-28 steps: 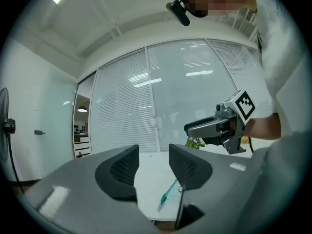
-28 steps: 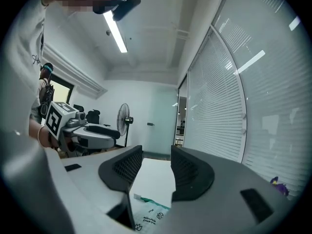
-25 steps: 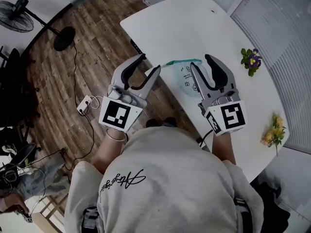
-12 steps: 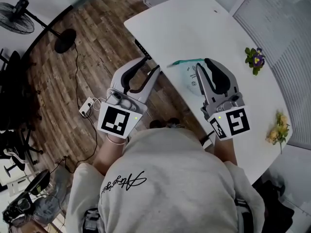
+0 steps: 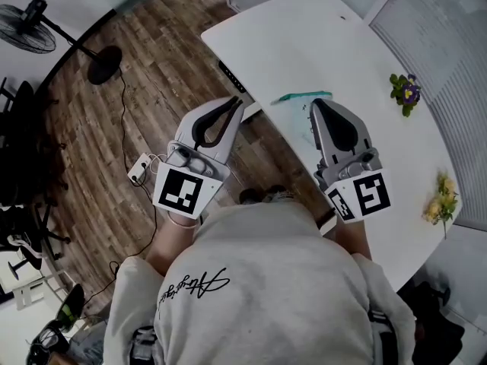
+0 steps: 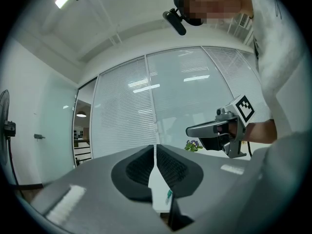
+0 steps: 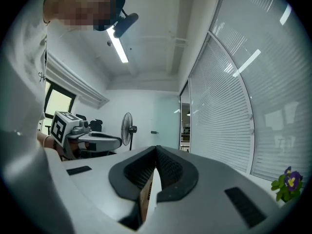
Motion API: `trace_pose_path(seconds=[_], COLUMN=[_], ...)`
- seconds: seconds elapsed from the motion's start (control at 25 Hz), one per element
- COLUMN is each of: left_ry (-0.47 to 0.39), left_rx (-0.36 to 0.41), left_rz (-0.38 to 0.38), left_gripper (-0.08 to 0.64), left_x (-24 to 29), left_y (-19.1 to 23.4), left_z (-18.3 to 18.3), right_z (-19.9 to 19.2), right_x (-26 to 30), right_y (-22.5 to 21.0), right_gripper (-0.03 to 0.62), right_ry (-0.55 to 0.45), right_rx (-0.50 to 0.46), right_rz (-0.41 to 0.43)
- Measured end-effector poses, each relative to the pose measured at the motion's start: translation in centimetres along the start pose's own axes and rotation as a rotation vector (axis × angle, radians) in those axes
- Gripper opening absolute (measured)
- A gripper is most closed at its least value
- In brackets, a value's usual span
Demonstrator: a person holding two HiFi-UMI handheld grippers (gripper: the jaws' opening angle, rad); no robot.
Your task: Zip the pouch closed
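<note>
Since a second ago both pairs of jaws have drawn in from a wide spread. From left: standing fan (image 5: 30, 25) on wood-plank floor (image 5: 144, 59), well left of the left gripper (image 5: 239, 102); its jaws closing, tips all but met, nothing between them, held off the edge of the white table (image 5: 304, 36); pouch (image 5: 303, 96) flat on that table, its teal zip edge just ahead of the right gripper (image 5: 314, 105), clenched on nothing; purple flowers (image 5: 403, 91) to its right; cursive script on the grey sweatshirt (image 5: 259, 280) illegible; slatted blinds (image 7: 229, 106) beyond.
</note>
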State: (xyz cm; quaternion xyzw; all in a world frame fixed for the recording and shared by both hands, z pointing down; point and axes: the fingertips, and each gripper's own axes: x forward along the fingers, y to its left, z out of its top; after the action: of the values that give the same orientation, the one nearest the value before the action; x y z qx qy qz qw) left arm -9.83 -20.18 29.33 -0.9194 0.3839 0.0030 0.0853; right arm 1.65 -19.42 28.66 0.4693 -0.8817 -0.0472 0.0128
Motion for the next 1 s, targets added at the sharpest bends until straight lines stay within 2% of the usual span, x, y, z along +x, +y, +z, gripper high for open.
trace_pose_path(seconds=[0.08, 1.0], left_ry=[-0.002, -0.017], left_rx=[0.0, -0.005], left_rz=[0.001, -0.022], left_gripper=[0.002, 0.0], left_x=[-0.3, -1.6], left_y=[0.2, -0.6], left_z=[-0.1, 0.2], right_z=[-0.1, -0.5], right_x=[0.2, -0.5], right_y=[0.3, 1.9], right_gripper=[0.003, 0.002], right_ry=[0.004, 0.019], right_rx=[-0.002, -0.011], right_rz=[0.0, -0.001])
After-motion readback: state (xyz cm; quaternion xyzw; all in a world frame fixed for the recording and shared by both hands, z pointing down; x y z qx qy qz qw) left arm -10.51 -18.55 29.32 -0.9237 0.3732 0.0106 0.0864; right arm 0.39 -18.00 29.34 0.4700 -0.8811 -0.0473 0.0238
